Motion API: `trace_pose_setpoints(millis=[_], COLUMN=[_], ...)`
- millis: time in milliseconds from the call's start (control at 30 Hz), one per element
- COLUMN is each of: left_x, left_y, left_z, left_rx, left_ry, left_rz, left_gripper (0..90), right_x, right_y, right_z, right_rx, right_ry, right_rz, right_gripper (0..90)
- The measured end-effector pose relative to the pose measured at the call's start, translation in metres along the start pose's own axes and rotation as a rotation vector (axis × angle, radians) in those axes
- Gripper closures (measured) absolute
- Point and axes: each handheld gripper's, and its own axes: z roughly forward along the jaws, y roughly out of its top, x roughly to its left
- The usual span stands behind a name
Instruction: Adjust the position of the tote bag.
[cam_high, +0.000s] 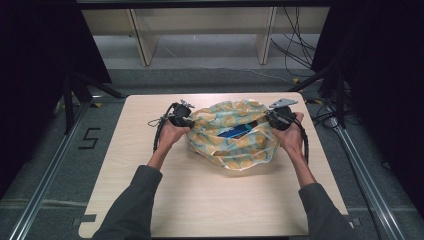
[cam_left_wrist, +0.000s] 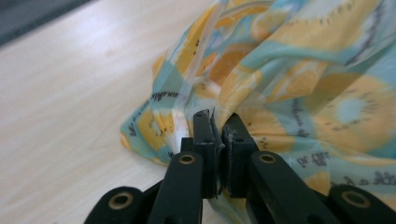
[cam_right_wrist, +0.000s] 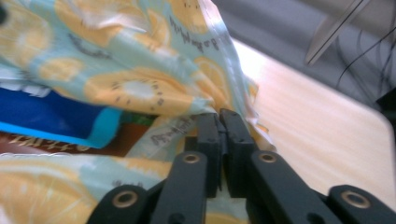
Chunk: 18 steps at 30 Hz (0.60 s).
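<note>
Black jaws of the left gripper stand clenched on a fold of the bag, the thin cloth pinched between the pads at the bag's left edge. Fabric printed with orange slices on pale blue bunches up just beyond the jaws, and a clear strip runs along its hem.

Across the bag, the right gripper is likewise clamped on a fold of the bag at its right edge, the cloth caught between the two pads. Inside the mouth a blue packet lies under the upper flap.

From the high view, the bag sits on the far half of the wooden table, roughly centred between the sides. Its mouth gapes toward the top, and the blue packet shows through the opening. Each hand holds its gripper at one side of the bag: the left gripper at the left rim, the right gripper at the right rim, well apart from each other with the bag spread between them.
</note>
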Motion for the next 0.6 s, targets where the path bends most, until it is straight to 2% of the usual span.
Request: trace_pose_setpoints(millis=[100,133,167,200,300,367,400,433,467,500,533,567,600], left_x=[0.008,0.011,0.014,0.016,0.009,-0.001,-0.007,-0.014,-0.019,-0.027,-0.037,-0.045,-0.050], left_y=[-0.002,-0.004,-0.005,-0.005,-0.003,0.002,0.006,0.011,0.014,0.019,0.026,0.031,0.034], left_z=[-0.001,-0.002,-0.004,-0.006,-0.018,-0.033,-0.041,-0.050,-0.056,-0.062,-0.070,-0.075,-0.077], left_rx=[-0.005,-0.010,-0.011,-0.014,0.000,-0.029,-0.047,-0.063,-0.067,-0.069,-0.100,-0.120,-0.133], left_ry=[-0.016,-0.013,-0.021,-0.017,-0.021,-0.013,-0.006,0.000,0.003,0.006,0.001,-0.003,-0.009], left_rz=[-0.032,-0.046,-0.064,-0.072,-0.027,0.000,0.016,0.039,0.061,0.086,0.119,0.151,0.190], left_gripper=[85.0,84.6,83.6,83.6,75.1,64.9,58.9,48.3,43.6,43.6,41.1,45.4,45.4], right_x=[-0.005,-0.007,-0.011,-0.011,-0.012,-0.012,-0.012,-0.009,-0.007,-0.007,-0.002,0.001,0.007], right_y=[-0.004,-0.006,-0.010,-0.010,-0.015,-0.014,-0.012,-0.007,-0.004,-0.004,-0.001,0.002,0.004], right_z=[0.008,0.008,0.009,0.009,0.009,0.004,0.000,-0.011,-0.016,-0.016,-0.024,-0.030,-0.036], right_rx=[0.012,0.039,0.090,0.090,0.081,0.068,0.040,0.000,-0.007,-0.007,-0.003,-0.038,-0.053], right_ry=[-0.002,0.010,0.037,0.037,0.042,0.060,0.058,0.065,0.074,0.074,0.088,0.104,0.119], right_rz=[0.006,0.031,0.089,0.089,0.122,0.128,0.114,0.088,0.078,0.078,0.101,0.080,0.093], right_gripper=[83.7,82.8,79.3,79.3,74.8,69.6,67.4,65.2,63.5,63.5,62.1,62.0,62.5])
